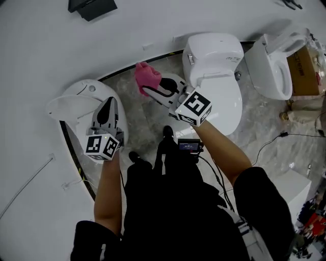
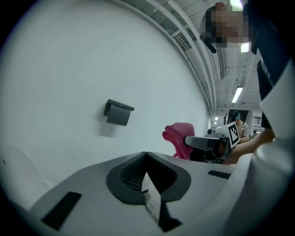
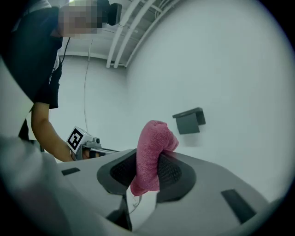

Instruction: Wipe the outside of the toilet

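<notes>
Both tongs are clenched: right tongs on a pink cloth, left tongs on nothing; print on the toilet unreadable.

- Head view: overhead, looks steeply down; wall box far off, at top edge.
- Left gripper view: low, faces wall box, mid-dist.
- Right gripper view: low too, same box; all 3 views share it.

Sanitaryware showroom (seemingly): several toilets lined along one white wall.
</notes>
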Demonstrator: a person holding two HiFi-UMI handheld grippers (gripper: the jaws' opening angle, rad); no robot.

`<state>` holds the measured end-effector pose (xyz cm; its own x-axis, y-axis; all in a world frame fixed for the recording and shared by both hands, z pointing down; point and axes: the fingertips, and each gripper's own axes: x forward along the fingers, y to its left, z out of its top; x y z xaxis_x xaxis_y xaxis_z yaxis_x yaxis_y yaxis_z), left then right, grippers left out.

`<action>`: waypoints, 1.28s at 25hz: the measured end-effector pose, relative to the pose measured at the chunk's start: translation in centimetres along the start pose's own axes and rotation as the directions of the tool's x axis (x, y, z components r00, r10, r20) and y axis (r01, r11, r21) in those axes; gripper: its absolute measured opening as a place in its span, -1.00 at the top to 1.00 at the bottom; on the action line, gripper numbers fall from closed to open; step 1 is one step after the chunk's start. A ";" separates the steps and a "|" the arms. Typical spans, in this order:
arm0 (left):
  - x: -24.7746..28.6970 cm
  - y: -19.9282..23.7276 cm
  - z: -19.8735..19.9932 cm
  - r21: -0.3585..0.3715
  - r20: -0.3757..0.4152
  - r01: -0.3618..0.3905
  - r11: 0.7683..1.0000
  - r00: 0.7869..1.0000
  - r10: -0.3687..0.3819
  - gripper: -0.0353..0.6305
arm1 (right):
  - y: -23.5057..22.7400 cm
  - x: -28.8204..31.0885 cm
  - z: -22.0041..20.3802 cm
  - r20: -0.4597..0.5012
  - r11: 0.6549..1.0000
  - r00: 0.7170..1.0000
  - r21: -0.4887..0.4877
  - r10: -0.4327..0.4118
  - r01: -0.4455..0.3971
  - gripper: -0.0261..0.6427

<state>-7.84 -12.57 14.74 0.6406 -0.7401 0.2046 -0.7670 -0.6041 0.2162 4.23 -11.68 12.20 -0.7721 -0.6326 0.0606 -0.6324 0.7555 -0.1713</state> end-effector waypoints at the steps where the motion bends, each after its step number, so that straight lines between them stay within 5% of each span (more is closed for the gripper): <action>1: -0.3 -0.5 1.8 0.014 0.022 0.018 1.000 1.000 -0.018 0.85 | 0.1 -0.7 1.8 0.026 1.000 0.999 -0.014 -0.023 0.024 0.55; 8: -3.8 -3.5 10.8 0.085 0.180 0.100 0.991 0.977 -0.114 0.85 | 2.9 -6.4 10.7 0.184 0.977 0.966 -0.070 -0.184 0.199 0.55; 14: -9.8 -3.8 13.2 0.089 0.235 0.150 0.985 0.957 -0.168 0.85 | 7.3 -10.2 14.0 0.271 0.919 0.897 -0.086 -0.349 0.384 0.54; 22: -20.9 -2.6 12.9 0.145 0.252 0.191 0.971 0.942 -0.223 0.84 | 18.1 -12.3 11.8 0.257 0.852 0.840 -0.097 -0.479 0.515 0.54; 32: -31.7 0.2 7.0 0.172 0.164 0.146 0.974 0.971 -0.174 0.85 | 31.0 -11.8 4.9 0.129 0.817 0.817 -0.068 -0.562 0.573 0.55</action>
<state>-28.60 8.68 1.60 0.7498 -0.6616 0.0046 -0.6600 -0.7474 0.0761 -5.95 18.41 1.37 -0.2670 -0.9635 0.0188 -0.9632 0.2662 -0.0382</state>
